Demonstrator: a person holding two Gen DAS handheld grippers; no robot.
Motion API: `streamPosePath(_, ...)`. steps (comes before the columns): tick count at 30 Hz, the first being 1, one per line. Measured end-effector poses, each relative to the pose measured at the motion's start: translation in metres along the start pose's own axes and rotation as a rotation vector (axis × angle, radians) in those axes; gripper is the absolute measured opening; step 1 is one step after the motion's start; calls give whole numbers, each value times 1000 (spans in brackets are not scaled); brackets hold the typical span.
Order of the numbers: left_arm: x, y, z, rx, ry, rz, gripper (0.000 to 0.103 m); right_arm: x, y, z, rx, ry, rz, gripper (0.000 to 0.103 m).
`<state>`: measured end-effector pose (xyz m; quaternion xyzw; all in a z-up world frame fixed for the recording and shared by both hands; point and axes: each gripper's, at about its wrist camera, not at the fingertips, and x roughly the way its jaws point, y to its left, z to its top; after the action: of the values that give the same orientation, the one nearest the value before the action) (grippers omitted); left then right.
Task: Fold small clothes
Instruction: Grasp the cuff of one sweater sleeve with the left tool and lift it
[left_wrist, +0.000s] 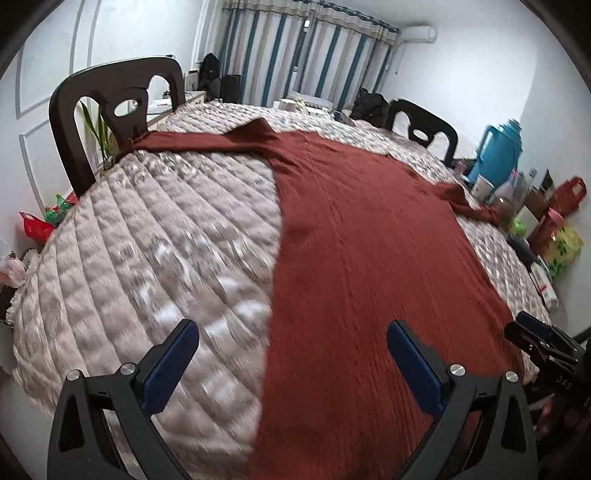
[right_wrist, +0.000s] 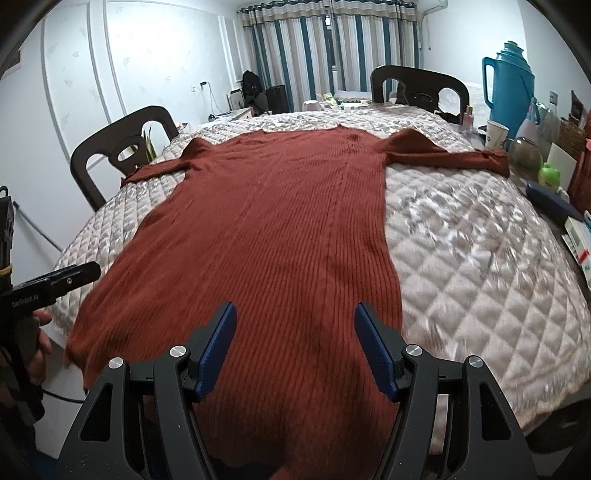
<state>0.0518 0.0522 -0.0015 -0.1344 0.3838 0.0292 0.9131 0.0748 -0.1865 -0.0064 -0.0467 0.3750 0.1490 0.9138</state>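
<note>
A rust-red ribbed knit sweater (right_wrist: 266, 229) lies flat on the quilted table cover (right_wrist: 480, 258), neck far away, both sleeves spread out sideways. It also shows in the left wrist view (left_wrist: 369, 258). My right gripper (right_wrist: 295, 317) is open above the sweater's near hem, holding nothing. My left gripper (left_wrist: 291, 336) is open over the sweater's left edge near the hem, holding nothing. The left gripper shows at the left edge of the right wrist view (right_wrist: 70, 277). The right gripper shows at the right edge of the left wrist view (left_wrist: 535, 336).
Two dark chairs (right_wrist: 122, 147) (right_wrist: 417, 85) stand at the table's left and far sides. A blue thermos (right_wrist: 509, 81), a paper cup (right_wrist: 496, 134), bottles and boxes crowd the table's right edge. Curtains (right_wrist: 332, 55) hang at the back.
</note>
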Motion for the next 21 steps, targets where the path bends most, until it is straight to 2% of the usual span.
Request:
streamPosePath(5, 7, 16, 28, -51, -31, 4, 102, 10, 1, 30, -8, -11, 14, 66)
streamPosePath(9, 19, 31, 49, -91, -47, 36, 102, 23, 4, 49, -15, -3, 20, 66)
streamPosePath(15, 42, 48, 81, -108, -20, 7, 102, 42, 4, 75, -15, 15, 26, 66)
streamPosePath(18, 53, 58, 94, -111, -11, 39, 101, 50, 4, 87, -17, 18, 27, 66)
streamPosePath(21, 62, 80, 109, -175, -27, 43, 101, 56, 7, 98, -34, 14, 27, 66)
